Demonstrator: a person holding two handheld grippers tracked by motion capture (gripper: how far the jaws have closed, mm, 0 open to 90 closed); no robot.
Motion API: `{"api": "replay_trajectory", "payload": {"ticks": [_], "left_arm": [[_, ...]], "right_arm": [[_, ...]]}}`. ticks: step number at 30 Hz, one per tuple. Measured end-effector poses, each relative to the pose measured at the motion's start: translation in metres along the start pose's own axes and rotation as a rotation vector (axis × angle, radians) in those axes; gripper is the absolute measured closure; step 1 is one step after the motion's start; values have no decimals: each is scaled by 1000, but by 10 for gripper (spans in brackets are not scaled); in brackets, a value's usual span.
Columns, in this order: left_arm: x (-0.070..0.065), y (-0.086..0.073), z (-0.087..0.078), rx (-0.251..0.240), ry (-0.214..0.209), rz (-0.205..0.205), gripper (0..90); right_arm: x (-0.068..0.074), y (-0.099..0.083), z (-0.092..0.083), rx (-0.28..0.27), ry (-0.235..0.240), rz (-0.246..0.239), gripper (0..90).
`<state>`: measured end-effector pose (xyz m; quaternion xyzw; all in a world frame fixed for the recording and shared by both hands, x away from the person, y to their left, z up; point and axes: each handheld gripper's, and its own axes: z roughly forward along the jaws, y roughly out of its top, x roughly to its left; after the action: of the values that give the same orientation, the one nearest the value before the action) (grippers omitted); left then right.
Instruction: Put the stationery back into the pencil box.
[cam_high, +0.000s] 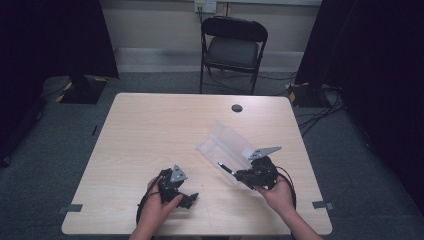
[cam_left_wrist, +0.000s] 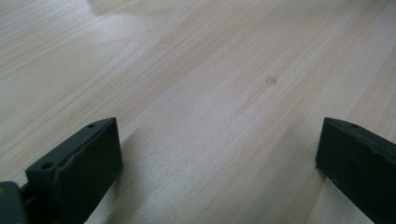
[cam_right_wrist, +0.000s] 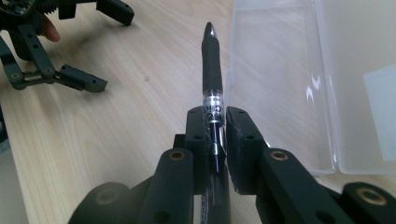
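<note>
My right gripper (cam_right_wrist: 215, 122) is shut on a black pen (cam_right_wrist: 212, 60), which sticks out forward past the jaws with its tip up and away. In the high view the right gripper (cam_high: 239, 173) holds the pen (cam_high: 225, 167) beside the near edge of a clear plastic case (cam_high: 223, 142) that lies open on the table. The same case (cam_right_wrist: 299, 70) lies just right of the pen in the right gripper view. My left gripper (cam_high: 189, 199) rests low over the table near the front edge, jaws wide apart with bare wood between them (cam_left_wrist: 219, 140). It shows as well at the upper left of the right gripper view (cam_right_wrist: 93, 51).
The light wooden table (cam_high: 150, 130) has a small dark round cap (cam_high: 237, 108) near its far edge. A black folding chair (cam_high: 232, 47) stands behind the table. Cables and stand bases lie on the floor at both sides.
</note>
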<state>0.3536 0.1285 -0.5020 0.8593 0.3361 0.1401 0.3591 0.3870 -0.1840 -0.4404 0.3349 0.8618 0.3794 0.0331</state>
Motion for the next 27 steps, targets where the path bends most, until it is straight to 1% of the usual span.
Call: {"api": "replay_trajectory", "payload": {"ticks": [5,6,16,20,23,25,27], "left_arm": [[0,0,0,0,0,1,0],[0,0,0,0,0,0,0],[0,0,0,0,0,0,0],[0,0,0,0,0,1,0],[0,0,0,0,0,0,0],[0,0,0,0,0,0,0],[0,0,0,0,0,0,0]], "right_arm": [[-3,4,-1,6,-11,2,797],[-4,5,-1,0,-7,-3,797],[-8,12,-2,6,-19,5,797],[-10,16,-3,-1,-18,7,797],[-11,17,-4,-1,-30,3,797],[-12,19,-4,1,-40,9,797],[-13,20,-4,0,-38,5,797]]}}
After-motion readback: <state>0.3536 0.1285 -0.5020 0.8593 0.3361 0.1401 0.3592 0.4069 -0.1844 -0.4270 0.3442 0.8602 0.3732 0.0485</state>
